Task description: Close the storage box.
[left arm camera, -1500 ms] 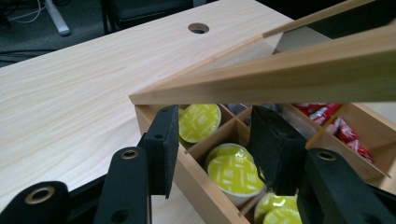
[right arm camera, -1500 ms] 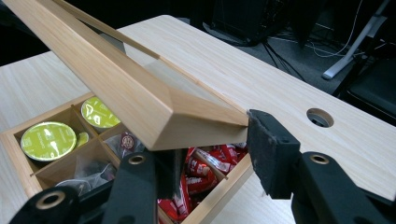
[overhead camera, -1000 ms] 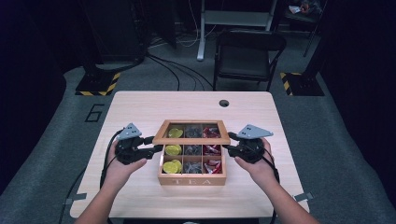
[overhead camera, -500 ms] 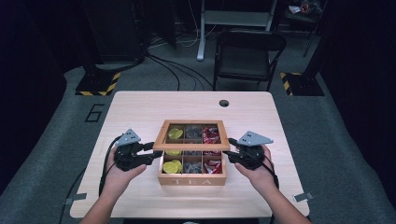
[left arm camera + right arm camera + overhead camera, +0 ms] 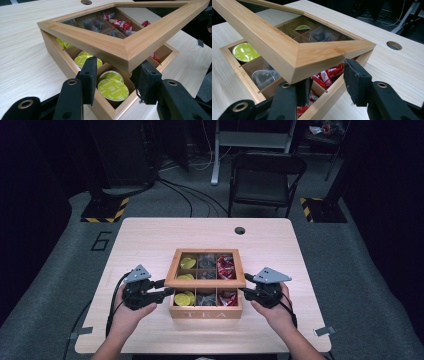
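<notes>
A wooden tea box (image 5: pixel 205 312) stands mid-table with its glass-paned lid (image 5: pixel 205 282) tilted up at the front. My left gripper (image 5: pixel 167 287) is at the lid's front left corner and my right gripper (image 5: pixel 243 291) at its front right corner. In the left gripper view the lid (image 5: pixel 107 47) lies across the tops of both pads of the left gripper (image 5: pixel 117 75), above green capsules (image 5: pixel 112 88). Those jaws have just been closing, with the box's corner between them. In the right gripper view the lid (image 5: pixel 287 52) likewise rests over the right gripper (image 5: pixel 327 77), above red sachets (image 5: pixel 329 71). No pad presses a lid face.
The table (image 5: pixel 150 240) has a cable hole (image 5: pixel 240 230) behind the box. A folding chair (image 5: pixel 262 175) stands beyond the far edge, with cables on the floor. The box's compartments hold green capsules, dark sachets and red sachets.
Both grippers have sunk a little toward the near side of the table, and the lid's front edge has come down with them.
</notes>
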`<control>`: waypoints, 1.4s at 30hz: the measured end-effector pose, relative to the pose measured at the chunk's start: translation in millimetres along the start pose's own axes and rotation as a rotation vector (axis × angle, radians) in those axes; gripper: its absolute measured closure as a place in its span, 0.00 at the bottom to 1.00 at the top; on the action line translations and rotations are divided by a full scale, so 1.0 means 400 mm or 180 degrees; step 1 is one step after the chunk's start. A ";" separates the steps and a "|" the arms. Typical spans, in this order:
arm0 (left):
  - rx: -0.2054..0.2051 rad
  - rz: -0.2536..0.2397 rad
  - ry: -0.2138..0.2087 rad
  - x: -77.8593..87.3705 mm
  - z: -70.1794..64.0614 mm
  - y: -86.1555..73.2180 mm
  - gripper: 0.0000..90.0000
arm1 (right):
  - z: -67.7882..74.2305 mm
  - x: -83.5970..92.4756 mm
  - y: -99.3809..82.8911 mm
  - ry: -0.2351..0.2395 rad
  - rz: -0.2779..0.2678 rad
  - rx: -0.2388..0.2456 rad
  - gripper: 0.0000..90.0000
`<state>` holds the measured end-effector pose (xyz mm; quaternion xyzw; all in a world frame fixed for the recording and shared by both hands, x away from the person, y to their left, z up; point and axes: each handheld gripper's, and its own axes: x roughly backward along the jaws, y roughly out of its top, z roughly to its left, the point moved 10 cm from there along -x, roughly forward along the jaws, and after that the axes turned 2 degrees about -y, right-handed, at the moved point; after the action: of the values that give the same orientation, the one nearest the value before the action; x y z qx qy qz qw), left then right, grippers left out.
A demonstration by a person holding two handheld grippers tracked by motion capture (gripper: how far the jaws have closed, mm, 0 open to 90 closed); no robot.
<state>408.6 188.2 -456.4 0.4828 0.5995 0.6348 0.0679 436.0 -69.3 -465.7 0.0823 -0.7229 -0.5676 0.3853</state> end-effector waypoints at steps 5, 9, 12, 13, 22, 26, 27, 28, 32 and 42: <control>-0.0016 0.0010 -0.0009 -0.002 -0.004 -0.011 0.62 | 0.003 0.000 -0.009 0.0003 0.0019 0.0025 0.64; -0.0024 0.0003 -0.0012 -0.006 -0.006 -0.018 0.63 | 0.006 0.000 -0.017 0.0009 0.0051 0.0055 0.64; -0.0031 0.0024 -0.0035 -0.009 -0.009 -0.025 0.65 | 0.009 0.000 -0.026 0.0031 0.0083 0.0046 0.63; -0.0023 0.0036 -0.0052 -0.011 -0.011 -0.029 0.65 | 0.011 0.002 -0.030 0.0043 0.0107 0.0038 0.63; 0.0018 0.0045 -0.0072 -0.024 -0.019 -0.052 0.66 | 0.033 0.011 -0.055 0.0171 0.0176 -0.0024 0.63; -0.0025 0.0068 -0.0089 -0.026 -0.019 -0.061 0.66 | 0.042 0.019 -0.062 0.0222 0.0179 -0.0035 0.62; -0.0040 0.0064 -0.0087 -0.027 -0.018 -0.063 0.66 | 0.045 0.022 -0.065 0.0227 0.0187 -0.0062 0.62; -0.0043 0.0059 -0.0084 -0.028 -0.019 -0.066 0.66 | 0.047 0.023 -0.068 0.0239 0.0191 -0.0070 0.62; -0.0064 0.0075 -0.0081 -0.029 -0.020 -0.076 0.66 | 0.060 0.029 -0.083 0.0282 0.0223 -0.0116 0.61; -0.0099 0.0115 -0.0070 -0.035 -0.022 -0.101 0.66 | 0.088 0.036 -0.096 0.0372 0.0262 -0.0150 0.61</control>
<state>389.9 183.6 -495.5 0.4994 0.5799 0.6398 0.0705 391.1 -63.7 -495.1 0.0764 -0.6883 -0.5624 0.4517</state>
